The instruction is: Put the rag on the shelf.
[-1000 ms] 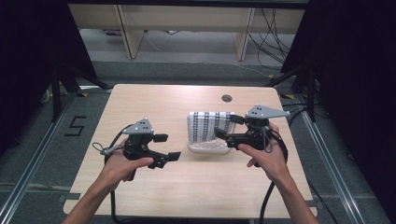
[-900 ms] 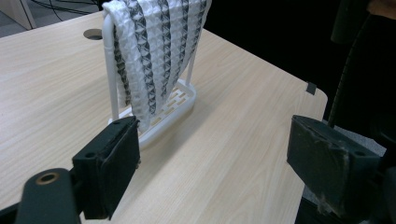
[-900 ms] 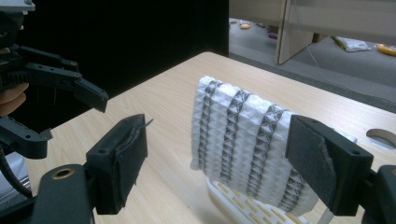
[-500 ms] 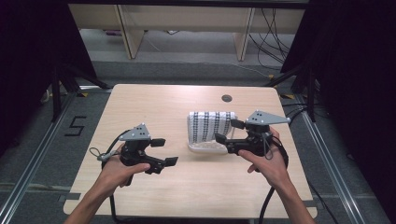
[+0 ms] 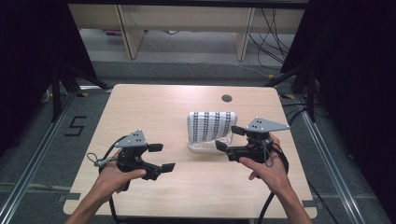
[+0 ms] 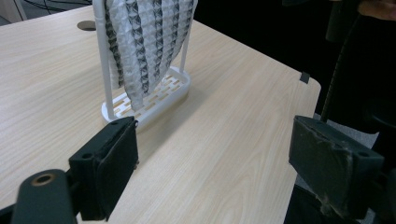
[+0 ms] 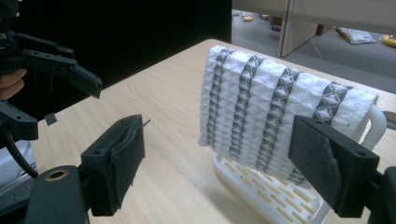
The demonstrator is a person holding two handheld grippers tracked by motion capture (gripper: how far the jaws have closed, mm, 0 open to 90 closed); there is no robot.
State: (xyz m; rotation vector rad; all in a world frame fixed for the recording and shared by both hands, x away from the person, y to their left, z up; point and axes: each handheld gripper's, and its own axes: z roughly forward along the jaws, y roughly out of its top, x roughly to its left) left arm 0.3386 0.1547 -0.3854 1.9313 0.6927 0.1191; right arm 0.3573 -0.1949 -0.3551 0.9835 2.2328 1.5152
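A white cloth with dark patterned stripes [image 5: 211, 125] [image 6: 144, 42] [image 7: 275, 102] hangs over a white slotted rack [image 5: 201, 147] [image 6: 154, 95] [image 7: 266, 191] right of the table's middle. My left gripper [image 5: 162, 157] [image 6: 212, 163] is held low at the front left, open and empty, its jaws facing the rack from a short way off. My right gripper [image 5: 229, 138] [image 7: 233, 168] is open beside the rack's right end, close to the hanging cloth but not touching it. The left gripper [image 7: 70, 70] also appears far off in the right gripper view.
The light wooden table [image 5: 154, 116] has a round cable hole [image 5: 227, 98] near its far edge. Black frame posts and cables stand around the table, and wooden furniture legs [image 5: 126, 32] rise beyond it. A floor mark "5" [image 5: 74, 126] lies at the left.
Both grippers have drawn back towards the table's front edge. The left gripper moved nearer and a little left; the right one slid slightly away from the cloth. The cloth and rack have not moved.
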